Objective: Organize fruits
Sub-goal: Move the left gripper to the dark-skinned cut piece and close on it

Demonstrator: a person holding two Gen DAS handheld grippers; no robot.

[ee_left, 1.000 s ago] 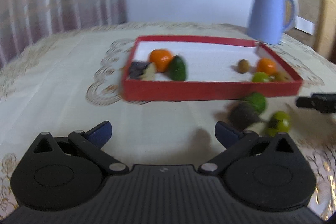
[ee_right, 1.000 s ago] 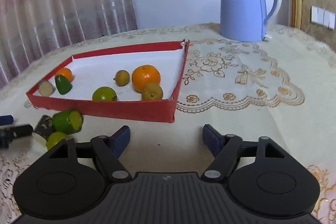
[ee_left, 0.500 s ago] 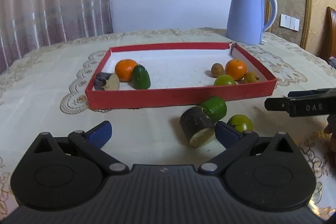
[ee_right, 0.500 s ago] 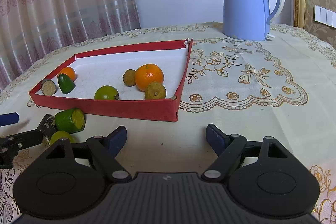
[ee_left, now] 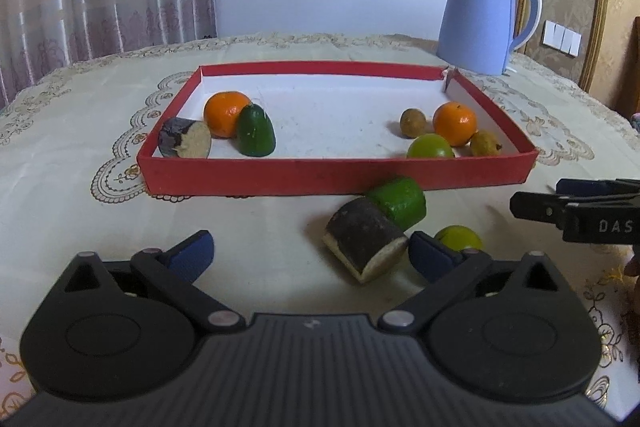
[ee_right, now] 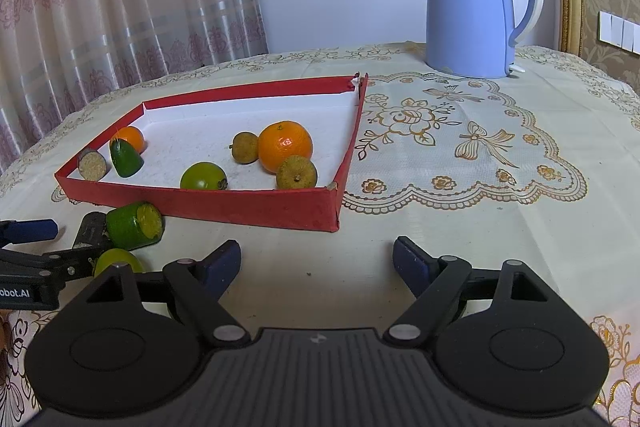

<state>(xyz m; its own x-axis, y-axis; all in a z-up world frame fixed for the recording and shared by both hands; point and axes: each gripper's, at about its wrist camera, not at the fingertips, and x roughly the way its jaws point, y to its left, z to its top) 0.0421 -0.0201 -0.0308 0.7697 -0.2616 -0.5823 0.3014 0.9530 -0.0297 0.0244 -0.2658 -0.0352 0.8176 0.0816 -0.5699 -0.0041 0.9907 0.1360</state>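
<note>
Since the earlier frame, I had slid the left gripper [ee_left: 308, 251] toward the loose fruit, bringing the dark cut piece [ee_left: 366, 239] in at its 2 o'clock; its jaws were closing but gripped nothing yet. I held the right gripper [ee_right: 316, 261] open and empty near the red tray [ee_right: 248, 205]. My judgement was that the closing right-hand fingertip [ee_left: 430, 255], almost against the dark piece, could shove it into the green cut piece [ee_left: 400, 203] and round green fruit [ee_left: 460, 239].
</note>
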